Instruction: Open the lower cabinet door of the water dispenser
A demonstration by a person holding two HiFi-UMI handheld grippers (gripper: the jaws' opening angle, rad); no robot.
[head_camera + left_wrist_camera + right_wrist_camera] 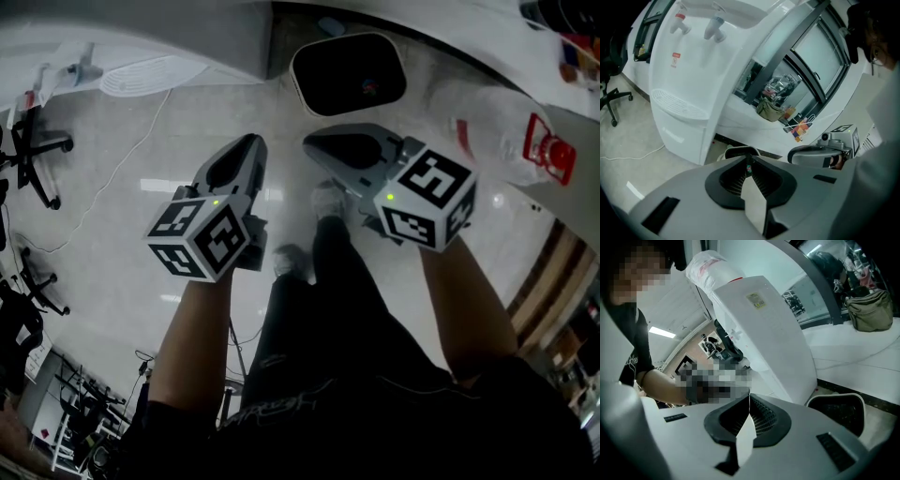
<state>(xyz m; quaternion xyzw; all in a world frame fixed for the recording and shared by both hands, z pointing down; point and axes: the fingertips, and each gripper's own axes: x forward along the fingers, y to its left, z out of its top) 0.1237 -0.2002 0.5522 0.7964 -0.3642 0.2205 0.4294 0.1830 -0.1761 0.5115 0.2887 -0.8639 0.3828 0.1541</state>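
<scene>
Hovering over the pale floor, both tongs sit side by side above the person's black trouser legs. Left gripper: jaws pressed together, nothing btwn them. Right gripper: same, jaws together and empty. Water dispenser stands ahead and to the left in the left gripper view, w/ 2 taps up top and a drip tray below them. Lower cabinet door sits under the tray, closed flat, well apart from both grippers. Black bin w/ white rim is on the floor just beyond the jaw tips, right of the dispenser. Cable trails across the floor at left, near an office chair. Bagged bottle lies off to the right.
</scene>
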